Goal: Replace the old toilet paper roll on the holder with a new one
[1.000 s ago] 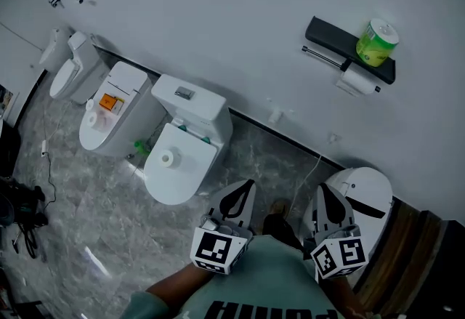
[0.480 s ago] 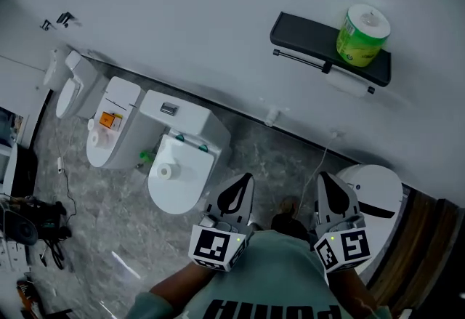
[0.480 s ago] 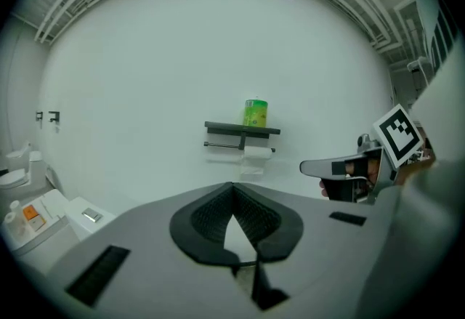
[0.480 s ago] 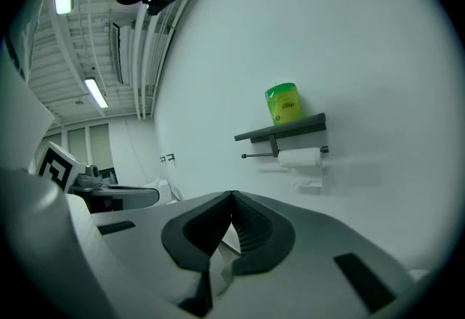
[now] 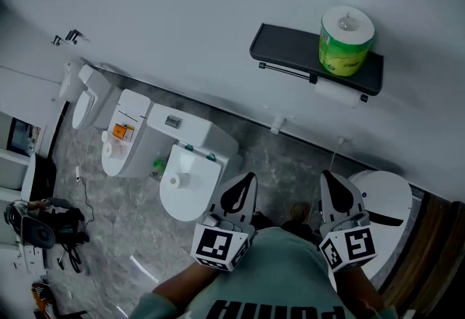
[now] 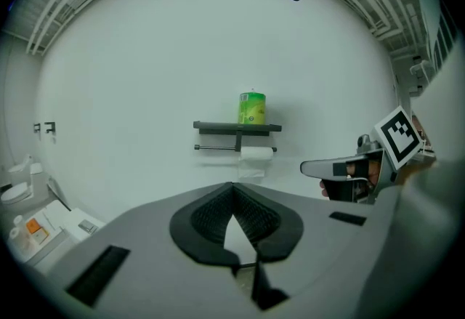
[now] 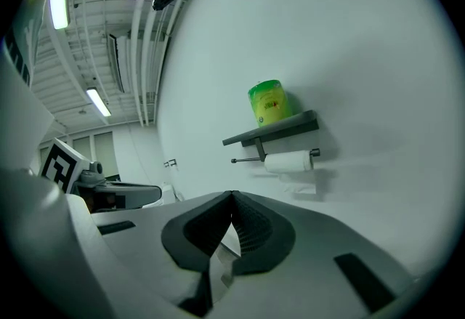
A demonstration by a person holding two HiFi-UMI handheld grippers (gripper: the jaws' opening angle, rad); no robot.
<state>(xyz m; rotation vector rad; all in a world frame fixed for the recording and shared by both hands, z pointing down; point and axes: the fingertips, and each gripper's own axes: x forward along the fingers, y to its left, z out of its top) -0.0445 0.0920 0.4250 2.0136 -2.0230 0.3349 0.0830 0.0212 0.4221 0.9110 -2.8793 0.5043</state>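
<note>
A dark wall shelf (image 5: 290, 49) carries a new roll in green wrapping (image 5: 346, 41). Beneath the shelf, a white old roll (image 5: 338, 94) hangs on the holder bar. Both grippers are held side by side well short of the wall, pointing toward it. My left gripper (image 5: 245, 181) is shut with nothing in it, and so is my right gripper (image 5: 328, 179). The left gripper view shows the green roll (image 6: 252, 107) and the old roll (image 6: 256, 154) straight ahead beyond the closed tips (image 6: 232, 185). In the right gripper view the green roll (image 7: 270, 102) and the old roll (image 7: 288, 161) lie up and to the right of the tips (image 7: 232, 194).
Three white toilets stand along the wall at the left, the nearest (image 5: 190, 165) with a small roll (image 5: 173, 180) on its lid. Another white toilet (image 5: 381, 198) is below the shelf at the right. Cables and gear (image 5: 43, 227) lie on the floor at far left.
The shelf and rolls have shifted left and grown larger in the head view as I moved closer to the wall. Both grippers stay shut and side by side.
</note>
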